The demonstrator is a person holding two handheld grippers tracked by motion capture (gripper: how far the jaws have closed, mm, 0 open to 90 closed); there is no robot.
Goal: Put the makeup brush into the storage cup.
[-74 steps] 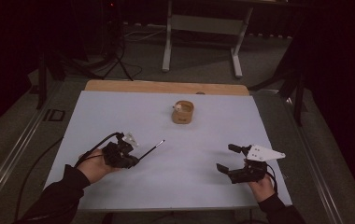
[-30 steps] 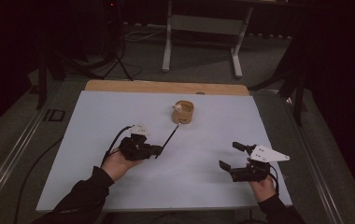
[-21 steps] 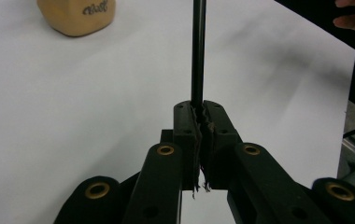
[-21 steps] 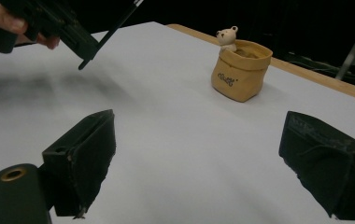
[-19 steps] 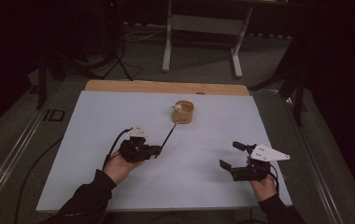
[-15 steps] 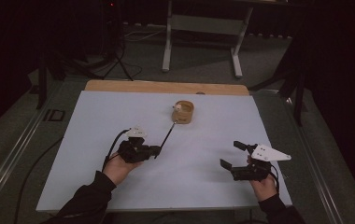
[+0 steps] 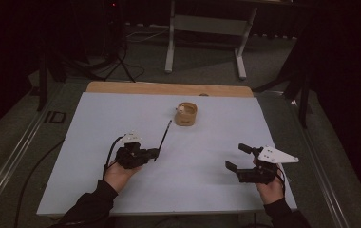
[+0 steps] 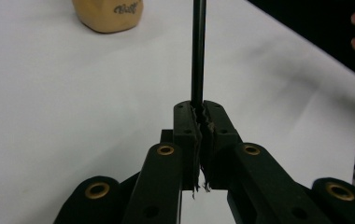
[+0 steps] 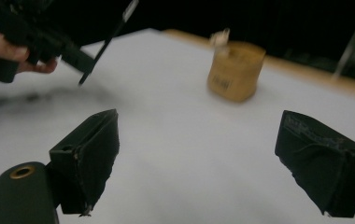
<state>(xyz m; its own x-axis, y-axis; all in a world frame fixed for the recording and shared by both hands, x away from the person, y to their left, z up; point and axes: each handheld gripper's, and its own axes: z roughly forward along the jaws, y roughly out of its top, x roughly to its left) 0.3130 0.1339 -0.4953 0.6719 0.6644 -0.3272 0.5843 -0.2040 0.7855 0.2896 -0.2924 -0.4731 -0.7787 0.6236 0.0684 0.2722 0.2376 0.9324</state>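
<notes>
The left gripper (image 7: 156, 153) pinches a thin, straight black rod (image 7: 163, 140) that angles toward the squat tan cup (image 7: 186, 114) at the far middle. Near right, the right gripper (image 7: 236, 158) rests with blunt black jaws spread wide over the smooth white table (image 7: 98, 118).

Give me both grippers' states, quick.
Left gripper: closed on a thin black rod.
Right gripper: open, holding nothing.

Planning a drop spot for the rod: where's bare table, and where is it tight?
Free: the wide strip between the left gripper and the right gripper, the table's far-left corner, and the area right of the tan cup. Tight: the gap between the thin black rod and the cup.
</notes>
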